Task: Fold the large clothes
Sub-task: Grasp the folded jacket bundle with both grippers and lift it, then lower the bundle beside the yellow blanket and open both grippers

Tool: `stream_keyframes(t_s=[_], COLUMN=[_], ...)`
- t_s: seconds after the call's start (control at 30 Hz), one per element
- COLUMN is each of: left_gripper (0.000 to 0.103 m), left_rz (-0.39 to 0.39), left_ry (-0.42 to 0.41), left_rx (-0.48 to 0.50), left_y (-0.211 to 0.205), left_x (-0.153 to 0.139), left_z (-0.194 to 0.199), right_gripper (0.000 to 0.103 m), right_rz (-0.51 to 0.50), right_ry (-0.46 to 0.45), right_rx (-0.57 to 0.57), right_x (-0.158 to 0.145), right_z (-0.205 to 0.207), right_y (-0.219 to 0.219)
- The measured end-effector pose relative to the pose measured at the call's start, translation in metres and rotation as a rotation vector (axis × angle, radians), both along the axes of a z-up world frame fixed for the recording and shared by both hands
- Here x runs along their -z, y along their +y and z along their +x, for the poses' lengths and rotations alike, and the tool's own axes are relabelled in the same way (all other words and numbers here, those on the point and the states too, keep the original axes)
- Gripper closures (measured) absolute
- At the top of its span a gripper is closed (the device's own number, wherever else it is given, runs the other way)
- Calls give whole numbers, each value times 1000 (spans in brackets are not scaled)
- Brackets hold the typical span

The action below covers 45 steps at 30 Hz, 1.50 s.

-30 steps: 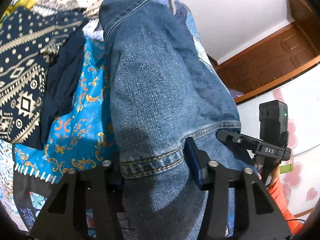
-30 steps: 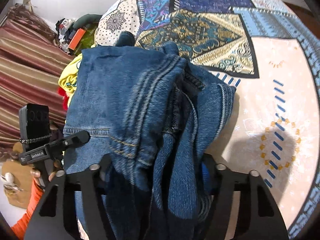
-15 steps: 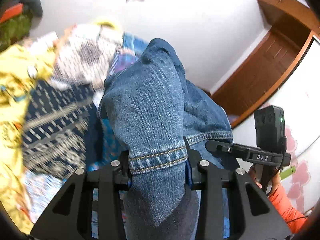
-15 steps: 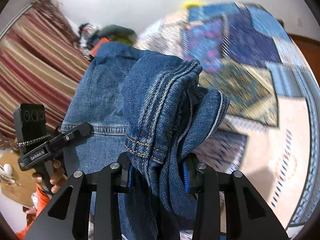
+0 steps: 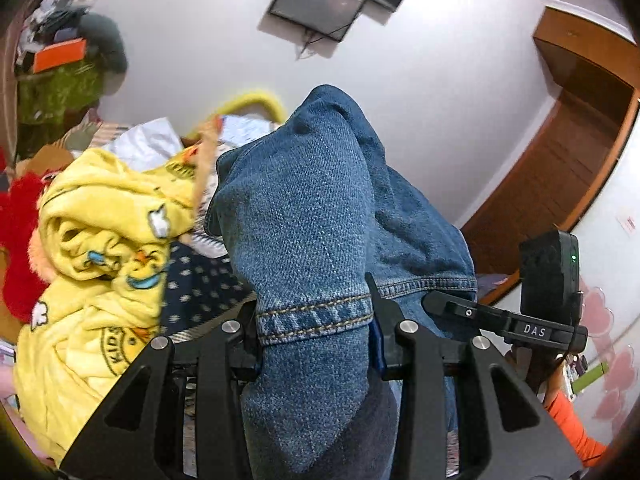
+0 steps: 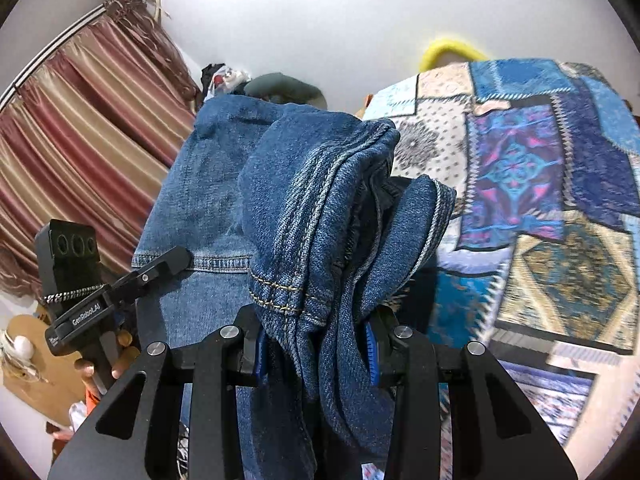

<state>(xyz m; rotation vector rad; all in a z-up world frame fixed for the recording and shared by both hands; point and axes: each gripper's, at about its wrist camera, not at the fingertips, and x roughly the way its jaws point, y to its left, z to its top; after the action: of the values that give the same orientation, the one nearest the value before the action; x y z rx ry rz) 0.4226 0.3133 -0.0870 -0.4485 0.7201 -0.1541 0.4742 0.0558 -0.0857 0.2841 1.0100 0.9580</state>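
Above the patchwork-quilted bed (image 6: 560, 184), both claws, left (image 5: 316, 336) and right (image 6: 316, 344), have lifted the clamped blue denim jeans (image 5: 304, 216) clear, ready for folding.

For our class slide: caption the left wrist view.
Left gripper clamps blue denim jeans beside a crumpled yellow blanket.
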Motion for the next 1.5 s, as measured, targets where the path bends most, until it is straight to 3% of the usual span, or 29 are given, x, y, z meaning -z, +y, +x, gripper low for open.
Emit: stream_keyframes(t_s=[0.17,0.4,0.47,0.63,0.77,0.9,0.97,1.1,1.27,1.37,1.5], left_gripper=[66,65,57,44,41,35,20,14,13,13,13], left_rz=[-20,-10,4,57,205,368,409,453,484,471,484], left_ry=[93,234,246,224,229,229,231,273,331,343,282], left_rx=[-22,-30,-46,-67,-78,-63,-43,-19,-8,-28,-62], left_y=[29,35,38,38,20,0,-8,-21,-36,-40,-50], left_x=[56,135,151,154,141,132,130,138,145,134,99], left_z=[22,48,51,42,30,10,-3,-25,-56,-70,-91], right_gripper=[70,70,70,65,60,52,45,37,37,37,37], right_rz=[-25,-118,-136,-187,-277,-314,-333,-368,-377,-381,-339], right_ry=[71,168,182,111,20,-14,-7,-21,11,34,-2], right_rx=[1,25,26,-19,-12,-6,-5,-1,32,46,63], right_x=[54,138,154,142,130,129,132,132,125,117,83], right_z=[16,39,45,34,17,5,-1,-16,-34,-46,-66], right_y=[32,53,53,53,53,48,44,33,7,-8,-24])
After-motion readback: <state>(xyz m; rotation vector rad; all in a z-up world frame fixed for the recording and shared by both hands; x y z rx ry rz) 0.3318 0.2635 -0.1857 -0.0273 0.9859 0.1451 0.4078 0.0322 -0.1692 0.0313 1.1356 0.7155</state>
